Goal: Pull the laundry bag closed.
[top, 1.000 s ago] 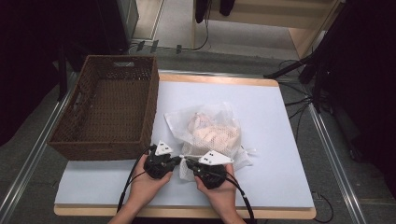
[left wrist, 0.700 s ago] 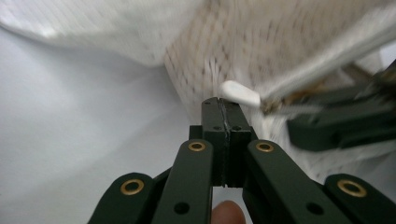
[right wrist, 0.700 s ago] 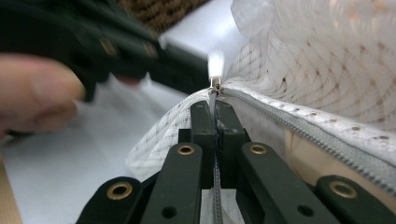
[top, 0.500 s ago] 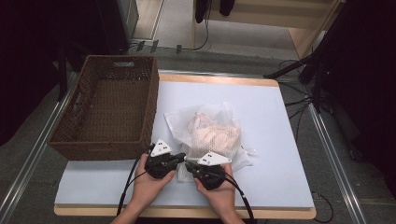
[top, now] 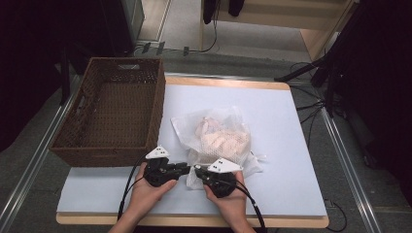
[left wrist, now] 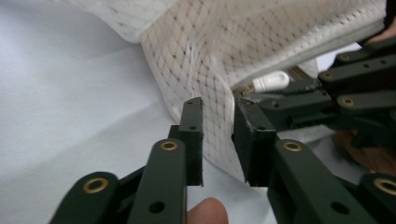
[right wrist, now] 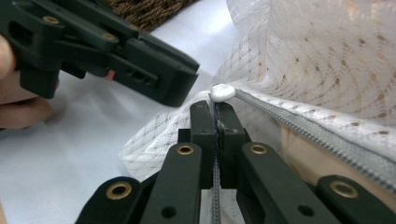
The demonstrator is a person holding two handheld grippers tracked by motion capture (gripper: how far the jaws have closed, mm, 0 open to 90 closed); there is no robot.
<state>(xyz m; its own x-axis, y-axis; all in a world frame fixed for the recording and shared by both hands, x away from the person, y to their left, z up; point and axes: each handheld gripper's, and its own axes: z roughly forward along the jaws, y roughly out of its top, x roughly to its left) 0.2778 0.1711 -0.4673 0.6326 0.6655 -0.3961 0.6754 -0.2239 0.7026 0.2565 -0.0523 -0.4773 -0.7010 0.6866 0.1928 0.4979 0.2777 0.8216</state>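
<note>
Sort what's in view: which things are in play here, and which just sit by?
In play: white mesh zip-up laundry bag; its white zipper pull; left hand-held gripper, jaws around the mesh; right hand-held gripper, shut on the zipper.
Sitting by: brown woven wicker basket; white table.

Table (top: 291, 111) with white top and wood edge fills frame centre. Brown wicker basket (top: 112, 114) sits on its left side, overhanging the left edge, upper left of frame. White mesh laundry bag (top: 221, 138) with pale contents lies at centre, just right of basket.
</note>
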